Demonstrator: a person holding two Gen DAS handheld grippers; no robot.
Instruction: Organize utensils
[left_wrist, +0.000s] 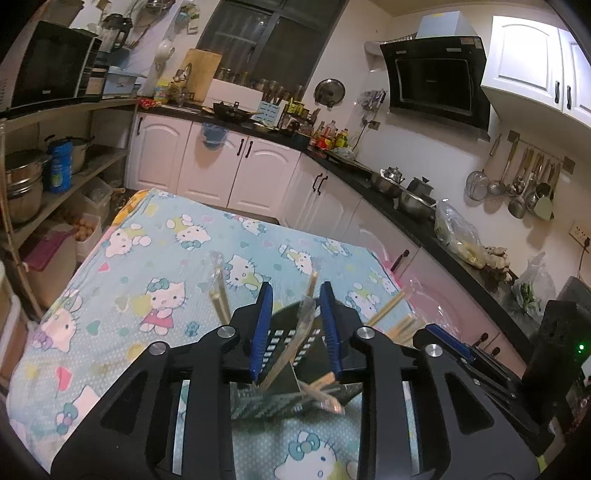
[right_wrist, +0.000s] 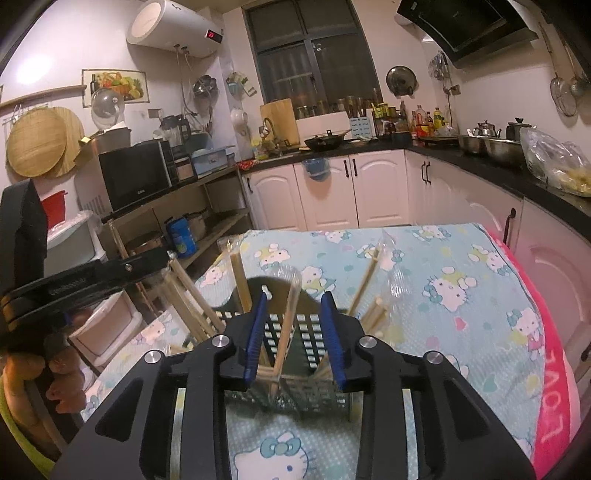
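A black perforated utensil holder (left_wrist: 288, 339) (right_wrist: 306, 332) stands on the Hello Kitty tablecloth (left_wrist: 155, 266) (right_wrist: 461, 280). Several plastic-wrapped wooden chopstick pairs lean in it. My left gripper (left_wrist: 295, 291) is open just above the holder, with one wrapped pair (left_wrist: 304, 321) between its fingers, untouched. My right gripper (right_wrist: 293, 299) is open over the holder, with a wrapped pair (right_wrist: 288, 317) standing between its fingers. More chopsticks (left_wrist: 218, 299) (right_wrist: 236, 269) lean at the holder's left side. The left gripper's body (right_wrist: 85, 284) shows at left in the right wrist view.
The black kitchen counter (left_wrist: 424, 221) with pots and a plastic bag runs along the right. White cabinets (right_wrist: 325, 192) stand behind the table. Shelves with a microwave (right_wrist: 136, 173) and pots are at the left. A pink cloth (right_wrist: 554, 369) edges the table's right side.
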